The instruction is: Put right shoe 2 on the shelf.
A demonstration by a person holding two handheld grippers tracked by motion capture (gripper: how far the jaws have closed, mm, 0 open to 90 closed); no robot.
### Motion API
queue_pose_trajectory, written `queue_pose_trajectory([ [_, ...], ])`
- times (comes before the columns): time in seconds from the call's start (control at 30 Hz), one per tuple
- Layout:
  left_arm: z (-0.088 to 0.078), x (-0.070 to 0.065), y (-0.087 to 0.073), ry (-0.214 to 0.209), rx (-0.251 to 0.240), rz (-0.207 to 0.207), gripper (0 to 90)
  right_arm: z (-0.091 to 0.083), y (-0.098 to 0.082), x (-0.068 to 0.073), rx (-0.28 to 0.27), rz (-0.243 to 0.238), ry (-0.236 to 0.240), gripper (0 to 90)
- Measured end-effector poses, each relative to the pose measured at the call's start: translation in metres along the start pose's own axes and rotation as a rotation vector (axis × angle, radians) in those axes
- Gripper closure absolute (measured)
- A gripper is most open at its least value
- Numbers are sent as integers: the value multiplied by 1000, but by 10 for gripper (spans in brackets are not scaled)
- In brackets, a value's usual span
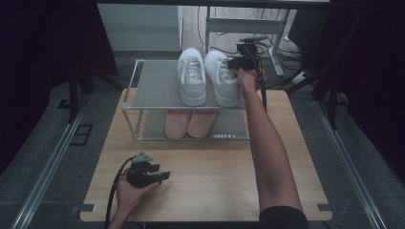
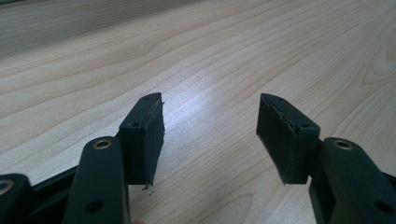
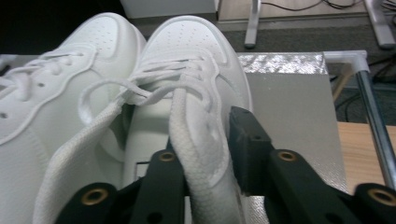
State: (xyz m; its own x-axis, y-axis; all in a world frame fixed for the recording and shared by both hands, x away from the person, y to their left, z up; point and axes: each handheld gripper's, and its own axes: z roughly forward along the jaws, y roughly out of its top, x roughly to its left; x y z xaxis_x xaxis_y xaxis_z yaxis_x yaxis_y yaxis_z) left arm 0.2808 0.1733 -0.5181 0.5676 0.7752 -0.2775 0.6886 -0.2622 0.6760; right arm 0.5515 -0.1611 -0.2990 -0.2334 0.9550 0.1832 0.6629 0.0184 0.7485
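Shoe: right-hand white leather lace-up sneaker [image 1: 223, 78] on the grey metal rack's top shelf [image 1: 155, 86], far right | Right gripper [image 3: 212, 154]: fingers straddle its collar wall, slackened | Left gripper [image 2: 210, 135]: fingers open, empty, near-left counter [image 1: 215, 162] | Risk: lifting on this loose hold, your sneaker could slip and nudge its twin [image 1: 192, 76].

High view overlooks table [image 1: 205, 162]; tong cameras sit close.
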Motion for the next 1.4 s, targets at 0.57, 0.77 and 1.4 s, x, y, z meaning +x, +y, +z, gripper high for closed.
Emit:
queue_pose_trajectory([
  [0.57,1,-6,0,1,2,12,419,-64,-15,-15,-168,-109,154,647],
  [0.77,-1,-8,1,1,-2,26,418,-88,-32,-26,-166,-187,148,755],
  [1.4,-1,-8,0,5,1,24,417,-73,-84,-48,-54,-287,161,898],
])
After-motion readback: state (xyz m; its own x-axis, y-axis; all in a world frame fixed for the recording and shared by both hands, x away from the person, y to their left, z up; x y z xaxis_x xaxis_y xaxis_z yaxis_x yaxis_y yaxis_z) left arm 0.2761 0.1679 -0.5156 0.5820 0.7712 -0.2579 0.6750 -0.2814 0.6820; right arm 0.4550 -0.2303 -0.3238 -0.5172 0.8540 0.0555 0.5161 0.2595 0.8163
